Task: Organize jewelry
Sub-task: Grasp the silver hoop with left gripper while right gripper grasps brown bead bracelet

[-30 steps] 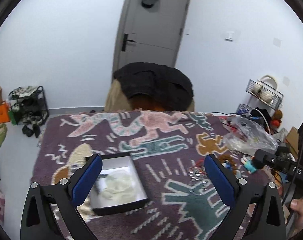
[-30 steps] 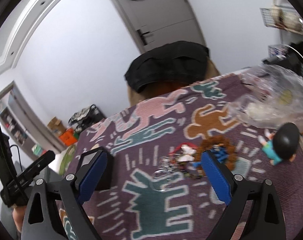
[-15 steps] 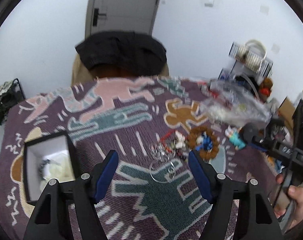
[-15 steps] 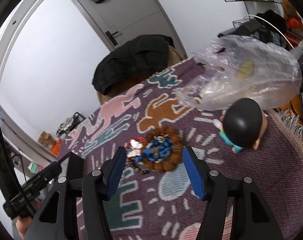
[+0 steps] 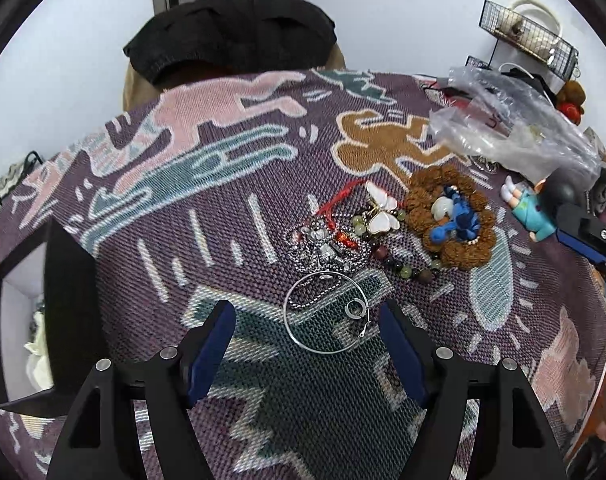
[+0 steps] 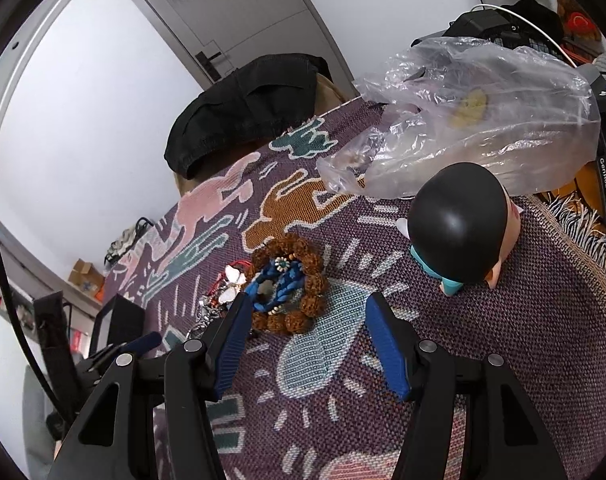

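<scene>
A pile of jewelry lies on the patterned cloth: a thin silver bangle (image 5: 327, 312) with a small ring, ball chains (image 5: 323, 256), a white butterfly brooch (image 5: 381, 210), a dark bead strand (image 5: 399, 264), and a brown bead bracelet (image 5: 453, 220) around a blue cord piece. My left gripper (image 5: 307, 344) is open and empty, just before the bangle. The black box (image 5: 59, 280) with a white lining sits at the left. My right gripper (image 6: 306, 330) is open and empty, next to the brown bracelet (image 6: 303, 316).
A small figurine with a black head (image 6: 461, 224) stands right of the jewelry. A crumpled clear plastic bag (image 6: 463, 120) lies behind it. A chair with a black garment (image 5: 231, 32) stands at the table's far edge. Wire baskets (image 5: 527, 36) hang at the right.
Both grippers have moved forward and down toward the jewelry pile. The left one swung right from the box to the bangle. The right one closed in on the brown bracelet.
</scene>
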The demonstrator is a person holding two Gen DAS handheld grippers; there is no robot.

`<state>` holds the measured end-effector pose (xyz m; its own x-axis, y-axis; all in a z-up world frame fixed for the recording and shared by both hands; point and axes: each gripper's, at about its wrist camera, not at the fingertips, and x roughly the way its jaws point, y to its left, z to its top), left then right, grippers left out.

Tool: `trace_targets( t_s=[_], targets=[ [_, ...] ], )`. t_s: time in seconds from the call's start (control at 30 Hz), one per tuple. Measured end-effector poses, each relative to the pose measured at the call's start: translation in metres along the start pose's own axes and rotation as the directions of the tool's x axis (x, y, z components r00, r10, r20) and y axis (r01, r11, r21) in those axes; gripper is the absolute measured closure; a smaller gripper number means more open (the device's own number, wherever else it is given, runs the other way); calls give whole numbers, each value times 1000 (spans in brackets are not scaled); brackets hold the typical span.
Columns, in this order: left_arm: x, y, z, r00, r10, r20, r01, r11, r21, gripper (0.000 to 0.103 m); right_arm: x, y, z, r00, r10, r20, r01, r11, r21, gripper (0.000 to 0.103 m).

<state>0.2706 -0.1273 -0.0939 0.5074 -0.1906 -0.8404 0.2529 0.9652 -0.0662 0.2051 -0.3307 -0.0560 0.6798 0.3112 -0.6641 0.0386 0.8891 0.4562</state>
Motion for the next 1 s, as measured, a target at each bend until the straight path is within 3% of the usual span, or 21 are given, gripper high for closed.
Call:
trace_targets(
  t_s=[0.23, 0.3, 0.67, 0.73, 0.83, 1.0],
  targets=[
    [20, -9, 4, 997, 65, -27, -65, 998, 12, 28, 12, 3, 3, 1000, -13, -18, 13, 1000, -16, 42],
    [21, -10, 4, 997, 79, -14, -79, 997, 10, 23, 15, 4, 4, 1000, -20, -23, 20, 999, -28, 42],
    [26, -15, 6, 998, 56, -1, -56, 998, 15, 19, 42, 5, 8, 996, -64, -70, 61, 997, -45, 45],
    [26, -16, 5, 999, 51, 0, -51, 998, 21, 23, 46, 2, 9, 994, -66, -82, 64, 997, -35, 52],
    [21, -17, 6, 999, 40, 0, -40, 999, 36, 51, 54, 2, 10, 992, -75, -101, 71, 997, -43, 55],
    [17, -15, 5, 1000, 19, -16, -19, 999, 36, 51, 68, 2, 14, 989, -75, -128, 71, 997, -37, 57]
  ],
)
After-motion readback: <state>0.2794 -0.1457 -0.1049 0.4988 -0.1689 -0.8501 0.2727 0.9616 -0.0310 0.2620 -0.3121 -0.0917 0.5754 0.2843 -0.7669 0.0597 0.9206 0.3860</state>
